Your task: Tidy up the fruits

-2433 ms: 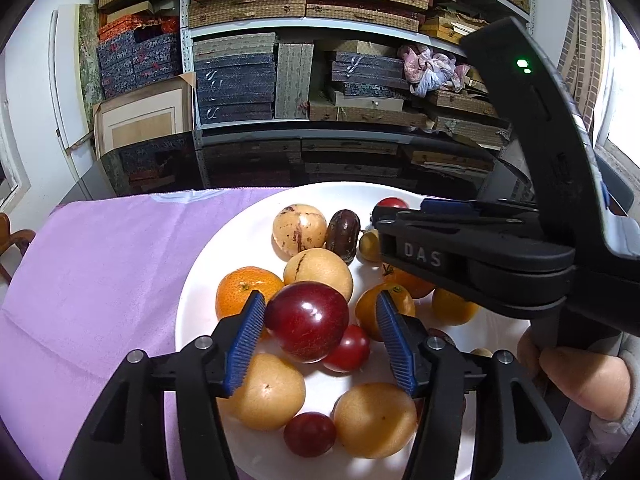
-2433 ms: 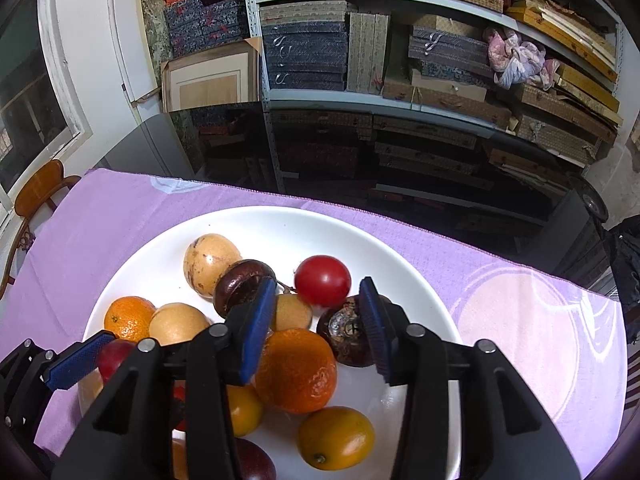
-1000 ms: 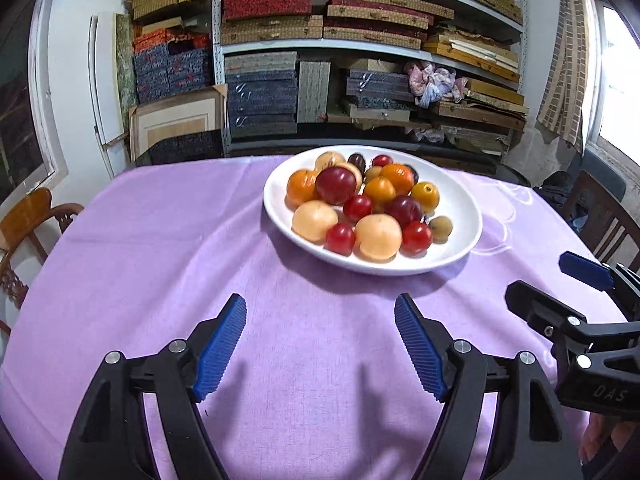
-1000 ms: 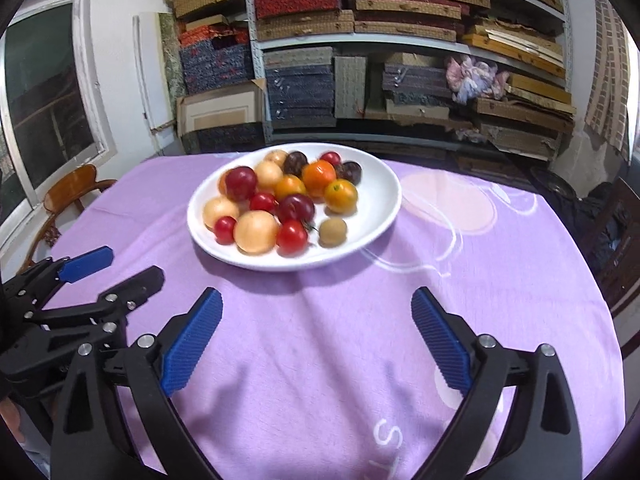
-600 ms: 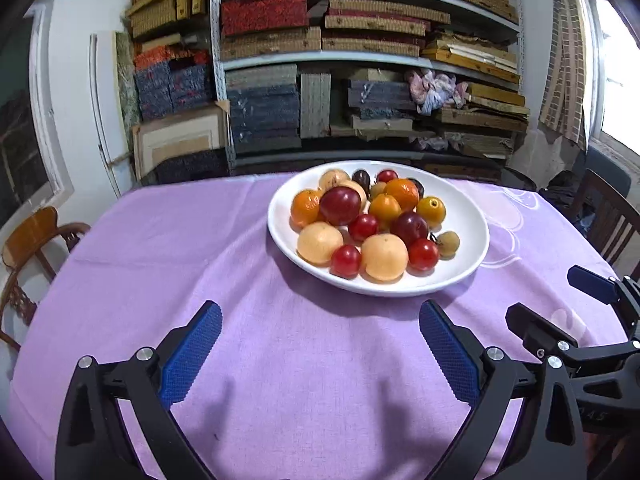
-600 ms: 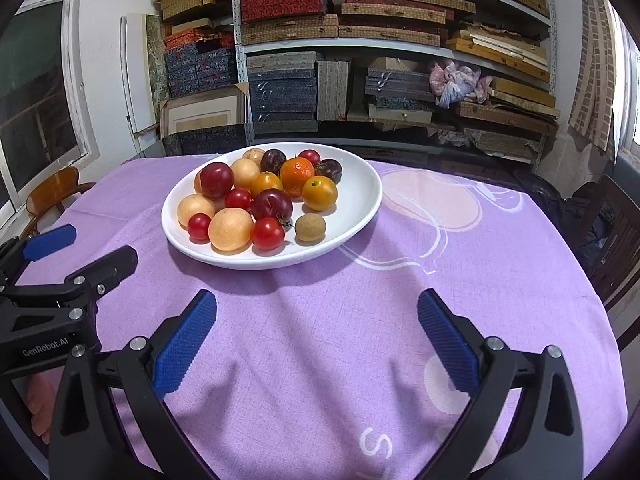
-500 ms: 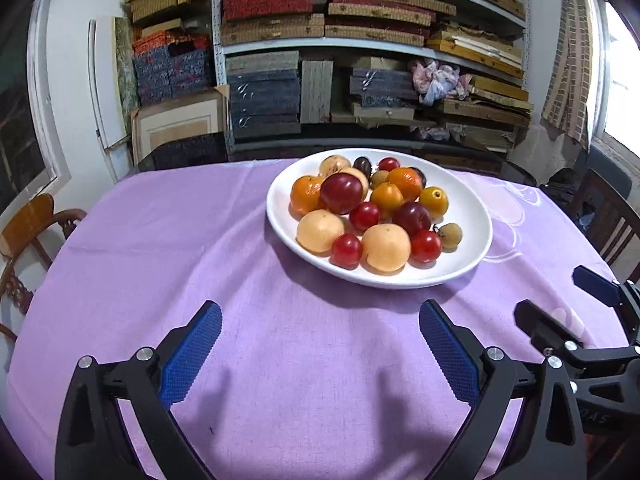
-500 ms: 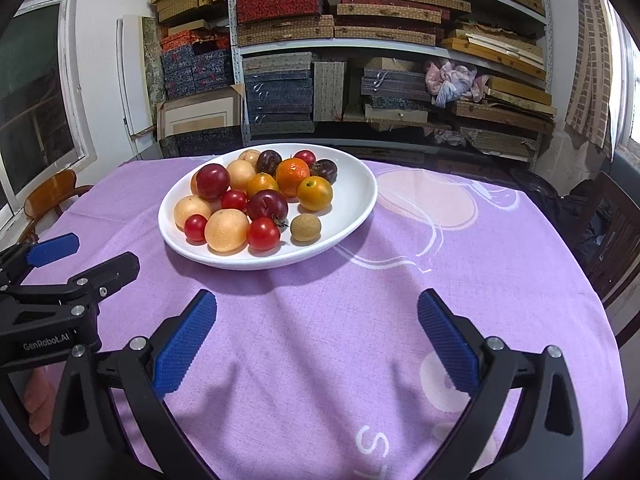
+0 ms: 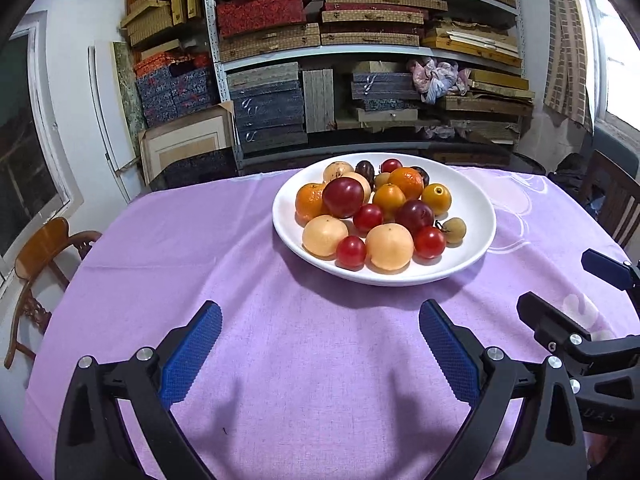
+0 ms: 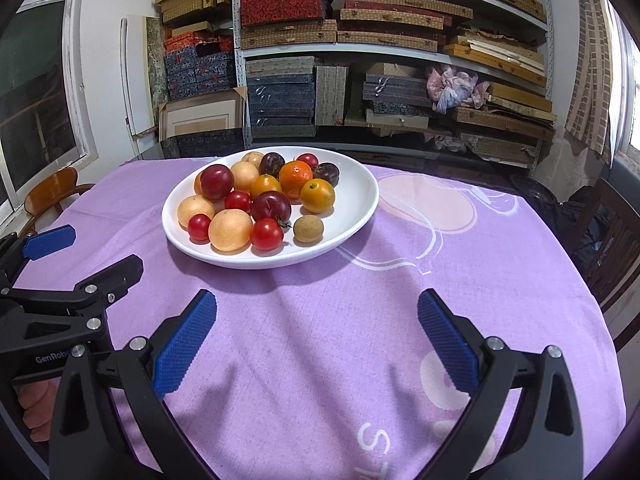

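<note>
A white plate [image 9: 476,200] [image 10: 356,184] sits on the purple tablecloth, heaped with several fruits: oranges, dark plums, red tomatoes and pale round fruits. A large red plum [image 9: 343,197] [image 10: 216,181] lies at its left side and an orange [image 9: 405,182] [image 10: 295,177] near the back. My left gripper [image 9: 320,328] hovers over bare cloth in front of the plate, open and empty. My right gripper [image 10: 316,316] also stands open and empty short of the plate. Each gripper shows at the edge of the other's view.
Shelves stacked with boxes fill the wall behind the table. A wooden chair [image 9: 44,248] stands at the left and a dark chair [image 10: 616,236] at the right. The purple cloth [image 9: 200,264] runs to the table's round edge.
Both grippers have drawn back from the plate onto bare cloth and their jaws have spread wider. The red plum and the orange that were between the jaws now lie on the plate.
</note>
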Demonstrator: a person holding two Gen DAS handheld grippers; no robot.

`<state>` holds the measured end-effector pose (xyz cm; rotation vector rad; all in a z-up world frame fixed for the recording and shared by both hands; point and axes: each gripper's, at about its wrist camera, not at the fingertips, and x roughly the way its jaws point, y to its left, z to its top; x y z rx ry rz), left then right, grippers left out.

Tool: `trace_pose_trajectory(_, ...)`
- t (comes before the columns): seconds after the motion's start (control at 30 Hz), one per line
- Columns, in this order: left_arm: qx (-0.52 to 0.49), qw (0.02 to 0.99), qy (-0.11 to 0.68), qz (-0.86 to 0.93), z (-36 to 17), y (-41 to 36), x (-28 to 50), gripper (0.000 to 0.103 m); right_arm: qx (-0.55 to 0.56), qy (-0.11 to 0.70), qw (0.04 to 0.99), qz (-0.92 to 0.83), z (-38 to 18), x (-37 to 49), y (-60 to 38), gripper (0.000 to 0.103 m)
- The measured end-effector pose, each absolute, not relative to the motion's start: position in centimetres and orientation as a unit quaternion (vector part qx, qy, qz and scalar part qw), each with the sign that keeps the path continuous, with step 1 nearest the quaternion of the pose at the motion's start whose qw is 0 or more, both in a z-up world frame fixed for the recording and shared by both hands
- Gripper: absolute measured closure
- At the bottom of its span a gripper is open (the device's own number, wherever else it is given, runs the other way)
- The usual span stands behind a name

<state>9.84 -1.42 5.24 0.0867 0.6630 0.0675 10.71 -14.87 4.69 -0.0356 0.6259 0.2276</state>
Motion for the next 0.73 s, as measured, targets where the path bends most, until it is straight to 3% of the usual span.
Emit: trace_pose_trajectory(0.73,0.035,0.951,0.306,0.024,5.64,-1.46,9.07,0.004,-0.002,0.302,0.947,0.107,4.81,10.54,-15.53,0.004)
